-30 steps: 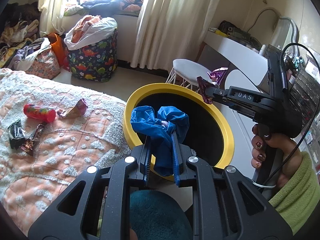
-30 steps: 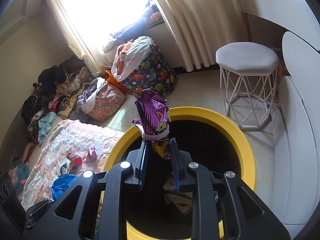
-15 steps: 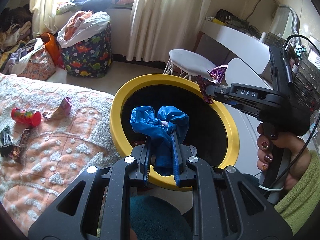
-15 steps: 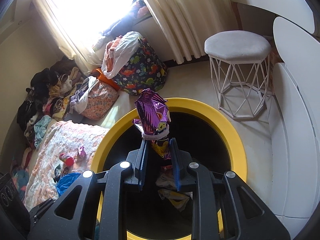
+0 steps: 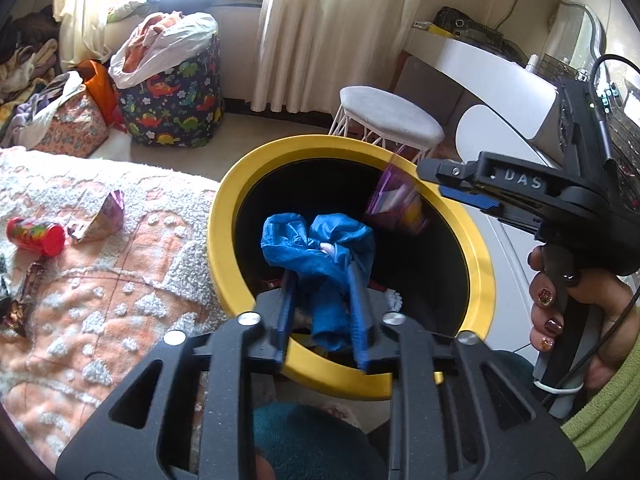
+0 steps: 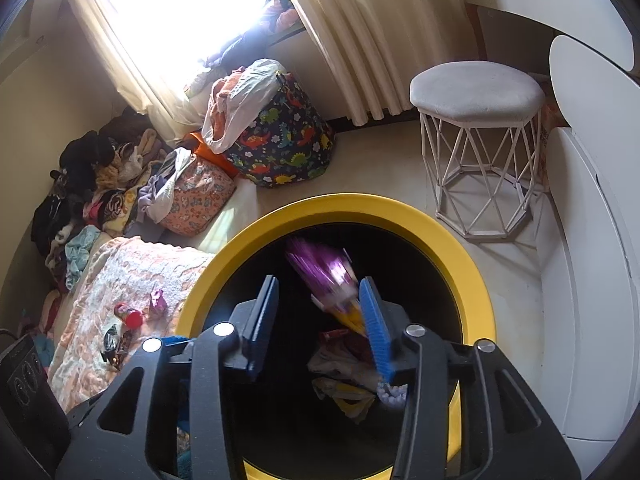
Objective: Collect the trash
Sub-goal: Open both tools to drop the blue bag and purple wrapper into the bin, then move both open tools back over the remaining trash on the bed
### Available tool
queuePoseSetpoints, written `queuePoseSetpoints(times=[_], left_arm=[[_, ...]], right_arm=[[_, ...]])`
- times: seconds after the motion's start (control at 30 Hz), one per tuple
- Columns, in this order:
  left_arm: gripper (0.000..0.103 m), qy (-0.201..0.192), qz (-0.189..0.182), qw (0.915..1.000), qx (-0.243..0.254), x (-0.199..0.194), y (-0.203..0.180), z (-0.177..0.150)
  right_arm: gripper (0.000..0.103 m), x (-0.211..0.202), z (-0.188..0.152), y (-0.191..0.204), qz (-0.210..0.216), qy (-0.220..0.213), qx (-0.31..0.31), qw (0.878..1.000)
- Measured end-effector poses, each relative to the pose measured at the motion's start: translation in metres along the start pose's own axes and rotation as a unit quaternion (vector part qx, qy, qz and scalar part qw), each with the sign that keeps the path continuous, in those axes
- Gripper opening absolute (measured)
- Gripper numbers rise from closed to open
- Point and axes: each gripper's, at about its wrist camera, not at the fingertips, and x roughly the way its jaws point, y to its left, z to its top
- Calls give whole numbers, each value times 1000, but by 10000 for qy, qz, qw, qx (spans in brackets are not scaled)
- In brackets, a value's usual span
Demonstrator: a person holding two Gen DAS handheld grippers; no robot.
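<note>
Crumpled blue plastic bag hangs over the round yellow-rimmed black bin, left gripper jaws just easing apart, bag between them, one pad clear; the purple foil wrapper (blurred) sits loose in the bin mouth against one right gripper finger, jaws just spread wide, gripping nothing

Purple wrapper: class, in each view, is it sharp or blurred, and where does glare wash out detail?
Left wrist view: purple wrapper smeared over the yellow bin; mild window glare. Right wrist view: wrapper streaked; window blown out white.
</note>
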Motion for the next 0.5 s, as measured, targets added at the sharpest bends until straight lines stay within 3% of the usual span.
queuePoseSetpoints(times=[0.13, 0.2, 0.5], left_arm=[[71, -162, 86, 9996, -216, -9, 11, -3], [86, -305, 150, 9988, -339, -17, 18, -3], [91, -826, 509, 9942, -473, -52, 33, -3]], right_arm=[[48, -1, 1, 1, 10, -54, -41, 10000], [51, -2, 1, 4, 23, -86, -65, 9999], [62, -14, 3, 31, 247, -416, -375, 9981]])
